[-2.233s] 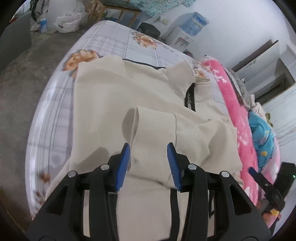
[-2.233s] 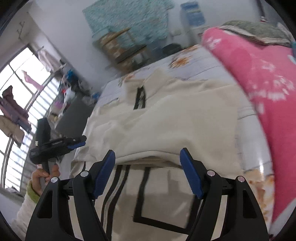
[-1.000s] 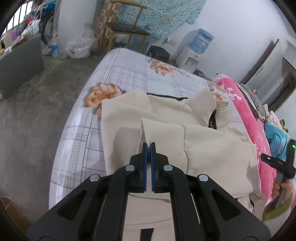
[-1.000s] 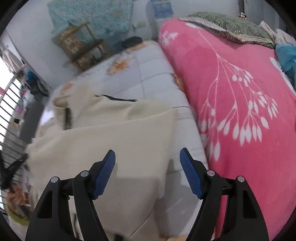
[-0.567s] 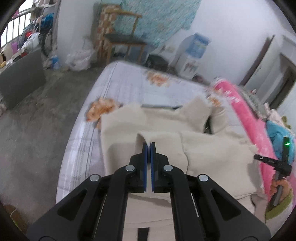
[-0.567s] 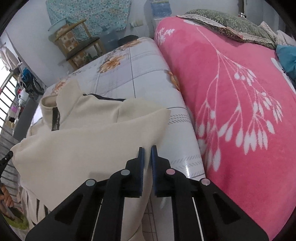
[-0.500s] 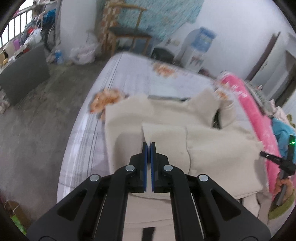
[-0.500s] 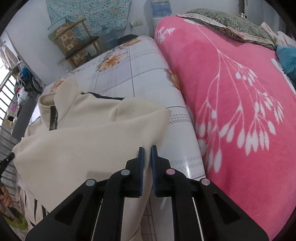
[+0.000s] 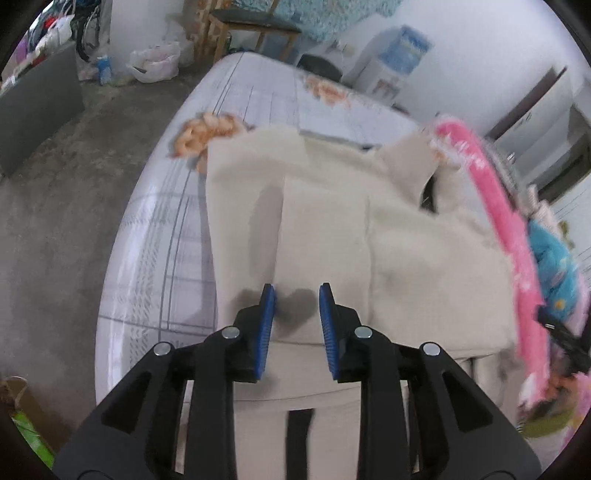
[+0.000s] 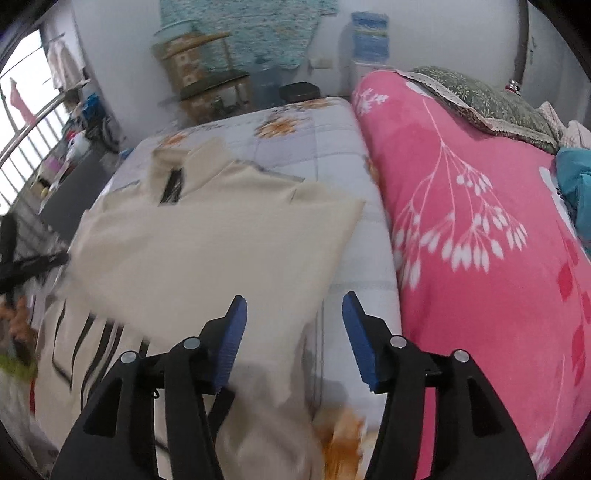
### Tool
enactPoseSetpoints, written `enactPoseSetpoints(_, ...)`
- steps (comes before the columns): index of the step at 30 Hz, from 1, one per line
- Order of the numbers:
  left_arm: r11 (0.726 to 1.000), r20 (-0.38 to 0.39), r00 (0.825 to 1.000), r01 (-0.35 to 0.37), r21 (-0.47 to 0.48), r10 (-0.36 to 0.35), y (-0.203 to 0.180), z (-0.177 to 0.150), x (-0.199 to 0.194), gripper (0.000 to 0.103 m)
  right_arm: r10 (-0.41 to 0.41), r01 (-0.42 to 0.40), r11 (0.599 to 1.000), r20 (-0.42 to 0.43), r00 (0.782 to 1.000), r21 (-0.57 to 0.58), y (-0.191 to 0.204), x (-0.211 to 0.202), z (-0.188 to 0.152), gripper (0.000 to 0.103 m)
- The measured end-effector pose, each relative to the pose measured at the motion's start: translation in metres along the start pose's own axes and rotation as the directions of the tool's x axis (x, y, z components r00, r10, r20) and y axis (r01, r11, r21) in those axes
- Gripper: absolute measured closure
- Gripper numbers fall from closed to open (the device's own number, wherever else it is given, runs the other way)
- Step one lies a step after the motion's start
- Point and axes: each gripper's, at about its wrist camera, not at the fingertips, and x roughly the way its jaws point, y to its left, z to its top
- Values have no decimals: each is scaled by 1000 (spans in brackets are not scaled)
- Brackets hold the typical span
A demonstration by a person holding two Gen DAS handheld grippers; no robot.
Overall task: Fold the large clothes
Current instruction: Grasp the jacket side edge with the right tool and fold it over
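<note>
Bed [image 9: 173, 221], cream garment [image 9: 332, 236] under left tool [image 9: 293, 325]

No text, label or number is legible — both views blurred.

Below me a bed [image 9: 258, 96] with a pale checked, flower-printed sheet fills the room; a pink blanket [image 10: 480, 229] covers its right side. Past its far edge I see a wooden chair [image 9: 255, 26], a water dispenser [image 10: 367, 48] against the white wall [image 10: 424, 33], grey concrete floor [image 9: 55, 206], and a bright barred window [image 10: 26, 122].
</note>
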Motion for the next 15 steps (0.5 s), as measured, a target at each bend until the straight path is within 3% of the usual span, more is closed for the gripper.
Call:
enactPoseSetpoints(4, 996, 29, 996, -79, 34, 78, -6, -8, 6, 97, -27, 27, 999, 8, 1000, 27, -7, -22, -29, 50)
enactPoseSetpoints(9, 997, 119, 991, -69, 39, 64, -13, -16, -33, 98, -84, 84, 995, 14, 996, 52, -19, -38, -49, 50)
enactPoseSetpoints(15, 996, 30, 996, -90, 14, 90, -3, -15, -6, 96, -62, 62, 997, -5, 998, 35, -14, -29, -59, 50)
